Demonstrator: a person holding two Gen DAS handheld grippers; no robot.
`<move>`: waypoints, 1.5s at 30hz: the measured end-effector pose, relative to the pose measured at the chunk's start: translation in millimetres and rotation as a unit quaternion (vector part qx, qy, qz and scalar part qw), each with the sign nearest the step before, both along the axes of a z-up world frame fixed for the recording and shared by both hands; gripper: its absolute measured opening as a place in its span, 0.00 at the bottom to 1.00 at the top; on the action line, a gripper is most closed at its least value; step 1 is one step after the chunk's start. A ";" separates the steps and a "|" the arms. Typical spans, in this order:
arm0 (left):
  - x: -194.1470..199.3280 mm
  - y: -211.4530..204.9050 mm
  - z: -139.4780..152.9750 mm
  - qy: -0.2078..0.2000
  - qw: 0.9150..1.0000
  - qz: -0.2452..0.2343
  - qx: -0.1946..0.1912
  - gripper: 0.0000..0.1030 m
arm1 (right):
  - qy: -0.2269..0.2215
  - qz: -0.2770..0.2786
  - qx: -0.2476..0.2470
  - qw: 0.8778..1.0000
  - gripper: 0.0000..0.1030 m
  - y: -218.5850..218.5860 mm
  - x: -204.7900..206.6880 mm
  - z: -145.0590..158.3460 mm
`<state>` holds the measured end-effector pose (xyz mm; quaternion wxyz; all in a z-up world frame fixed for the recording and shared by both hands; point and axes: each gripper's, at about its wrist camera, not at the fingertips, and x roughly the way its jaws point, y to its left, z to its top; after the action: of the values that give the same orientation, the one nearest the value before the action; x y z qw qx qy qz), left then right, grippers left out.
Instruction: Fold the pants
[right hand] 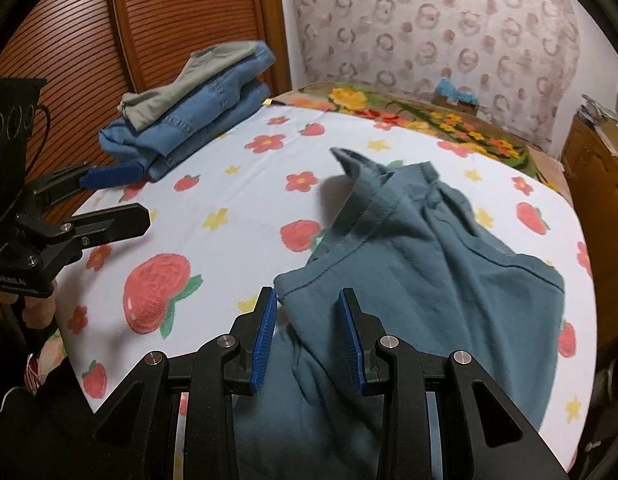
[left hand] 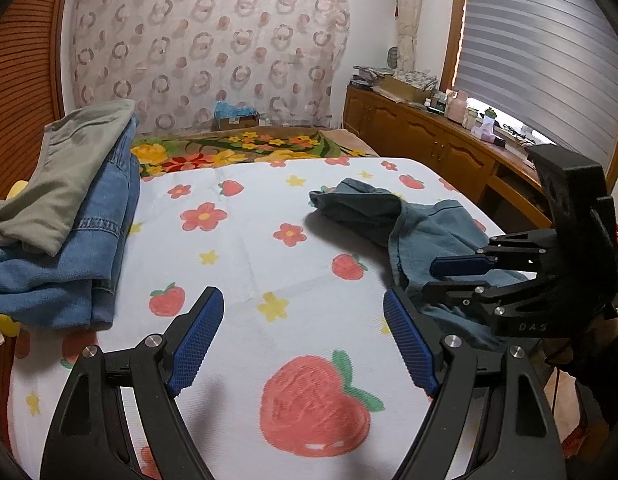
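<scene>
Raised letters reading "DAS" mark the black body of the right gripper (left hand: 465, 276) as seen from the left wrist camera; small pale lettering on the left gripper's (right hand: 121, 196) body in the right wrist view is too blurred to read. The left gripper's jaws stand wide apart over a bare stretch of the strawberry-and-flower bed sheet (left hand: 245, 248), with nothing between its blue pads (left hand: 197, 336) and nothing touched. The right gripper's jaws are set narrow but not closed, hovering over the near edge of the teal pants (right hand: 429, 264); whether the pads press the cloth cannot be told. The pants lie crumpled on the bed's right side, waistband turned up toward the middle. A folded stack of denim and grey-green garments (left hand: 65, 216) sits at the bed's far left corner, well apart from the pants.
</scene>
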<state>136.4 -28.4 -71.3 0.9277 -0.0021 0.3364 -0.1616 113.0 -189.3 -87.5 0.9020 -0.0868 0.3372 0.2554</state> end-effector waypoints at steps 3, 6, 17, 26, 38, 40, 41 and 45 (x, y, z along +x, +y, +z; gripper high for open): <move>0.8 0.6 -3.3 0.005 1.000 0.000 -0.001 0.80 | 0.007 0.003 -0.011 1.000 0.32 2.6 3.1 -2.5; 1.9 -0.2 -6.6 0.010 1.000 -0.001 -0.001 0.80 | 0.012 0.002 -0.022 1.000 0.32 7.5 6.9 -4.9; 3.2 -4.9 -10.0 0.016 1.000 -0.007 0.001 0.80 | -0.013 0.003 -0.002 1.000 0.04 1.5 3.1 9.6; 2.7 -15.5 -9.2 0.018 1.000 -0.018 0.003 0.80 | -0.052 -0.035 0.020 0.998 0.03 -30.9 -2.1 31.3; 5.6 -31.9 -8.4 0.020 0.999 -0.030 0.011 0.80 | -0.080 -0.109 -0.016 0.991 0.03 -71.9 16.7 36.2; 5.9 -33.2 -9.3 0.022 0.999 -0.030 0.012 0.80 | -0.079 -0.117 -0.021 0.990 0.03 -75.7 20.5 34.1; 6.3 -33.4 -9.2 0.023 0.999 -0.030 0.012 0.80 | -0.078 -0.122 -0.024 0.989 0.03 -77.1 22.8 31.7; 7.4 -36.9 -9.9 0.025 0.999 -0.028 0.015 0.80 | -0.074 -0.136 -0.035 0.987 0.03 -76.3 32.1 25.9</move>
<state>143.8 -65.3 -81.2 0.9141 0.0173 0.3616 -0.1826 145.2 -265.7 -61.5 0.9473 -0.0903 0.2866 0.1108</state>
